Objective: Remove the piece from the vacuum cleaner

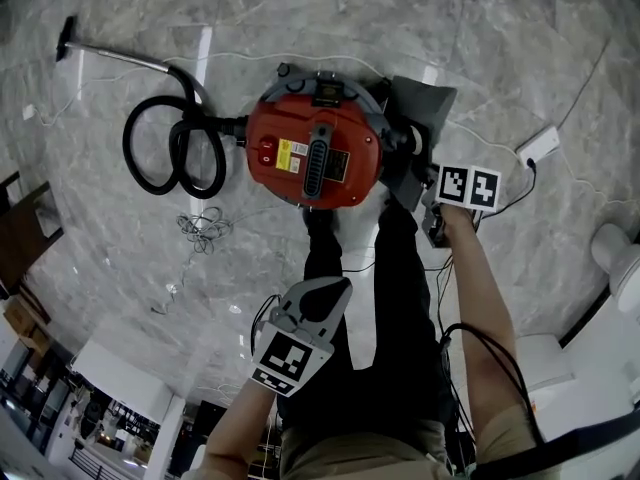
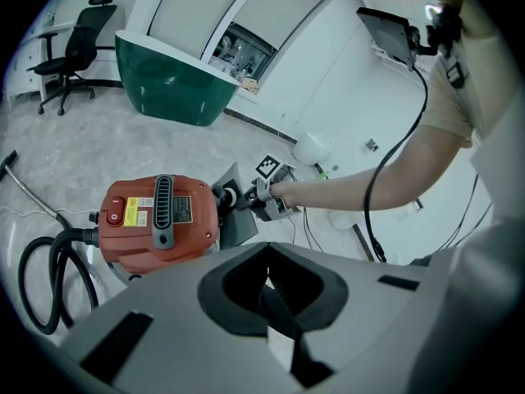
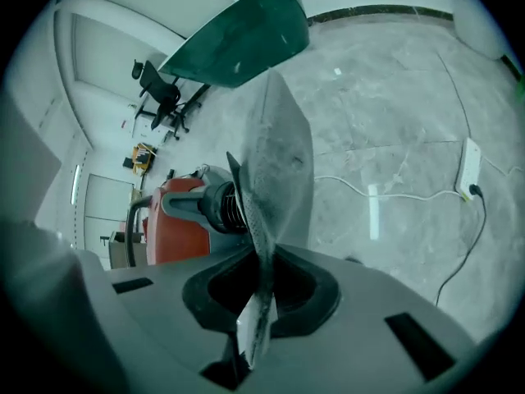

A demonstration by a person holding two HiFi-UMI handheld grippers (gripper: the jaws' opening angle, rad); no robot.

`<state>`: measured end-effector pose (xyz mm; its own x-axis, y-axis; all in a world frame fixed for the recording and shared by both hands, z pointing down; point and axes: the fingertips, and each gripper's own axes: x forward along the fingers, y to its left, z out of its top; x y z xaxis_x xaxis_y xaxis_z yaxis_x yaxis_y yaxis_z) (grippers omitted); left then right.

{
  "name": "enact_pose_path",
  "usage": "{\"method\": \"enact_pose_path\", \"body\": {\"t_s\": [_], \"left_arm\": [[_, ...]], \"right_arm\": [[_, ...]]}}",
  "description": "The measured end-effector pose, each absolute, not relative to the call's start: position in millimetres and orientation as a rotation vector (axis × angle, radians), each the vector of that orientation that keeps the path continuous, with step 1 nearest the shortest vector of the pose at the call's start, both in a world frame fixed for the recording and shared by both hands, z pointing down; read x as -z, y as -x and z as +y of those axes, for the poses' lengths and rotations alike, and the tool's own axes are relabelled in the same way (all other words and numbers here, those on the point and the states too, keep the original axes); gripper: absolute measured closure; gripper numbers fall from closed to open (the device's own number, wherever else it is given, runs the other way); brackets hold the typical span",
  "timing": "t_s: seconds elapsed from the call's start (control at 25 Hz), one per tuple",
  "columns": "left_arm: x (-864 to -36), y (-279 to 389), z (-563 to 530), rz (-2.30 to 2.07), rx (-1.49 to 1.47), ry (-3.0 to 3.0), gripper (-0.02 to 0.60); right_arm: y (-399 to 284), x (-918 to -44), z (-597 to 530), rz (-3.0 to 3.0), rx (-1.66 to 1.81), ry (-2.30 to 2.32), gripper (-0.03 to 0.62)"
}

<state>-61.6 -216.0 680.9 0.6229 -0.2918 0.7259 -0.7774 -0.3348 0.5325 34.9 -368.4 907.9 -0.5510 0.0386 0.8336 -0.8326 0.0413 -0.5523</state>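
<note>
- While my right tool (image 1: 430,190) is clamped on the near edge of the flat grey piece (image 1: 420,108), that piece is still fixed to the right side of the red vacuum cleaner (image 1: 315,153), which sits on the marble floor (image 1: 500,38).
- In my right gripper view the piece rises straight up from between the jaws, with a pad pressed to each face. Its far edge meets the black ribbed collar (image 3: 215,205) on the vacuum's body.
- My left tool (image 1: 325,293) hangs well apart from the vacuum, back over my legs. Its jaws are together and hold nothing, and it points toward the vacuum's top handle (image 2: 164,208).
- A black hose (image 1: 170,148) loops on the floor at the vacuum's left and runs into a metal wand (image 1: 120,56).
- A white power strip (image 1: 540,146) lies on the floor beyond the piece, apart from it and from my right tool.
</note>
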Motion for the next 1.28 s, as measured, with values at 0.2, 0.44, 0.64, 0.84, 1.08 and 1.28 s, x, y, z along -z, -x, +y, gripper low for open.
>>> {"method": "enact_pose_path", "body": {"t_s": [0.2,0.44,0.64,0.84,1.08,1.28], "left_arm": [[-685,57,-215,-0.833,-0.656,-1.901,0.577],[-688,53,-219,-0.818,-0.665,-1.906,0.577],[-684,51,-222,-0.817,-0.669,-1.918,0.577],[-686,56,-221,-0.834,-0.678,-1.913,0.577],[-685,54,-214,-0.828,-0.672,-1.915,0.577],[-685,54,-214,-0.835,-0.666,-1.914,0.577]], "right_arm": [[-33,-909,-368,-1.571,-1.618,-0.754,0.566],[-31,-913,-369,-1.611,-1.765,-0.809,0.563],[-40,-922,-364,-1.759,-0.932,-0.605,0.571],[-45,-926,-366,-1.806,-0.688,-0.605,0.571],[-52,-927,-369,-1.808,-0.683,-0.651,0.572],[-53,-928,-370,-1.805,-0.717,-0.655,0.572]]}}
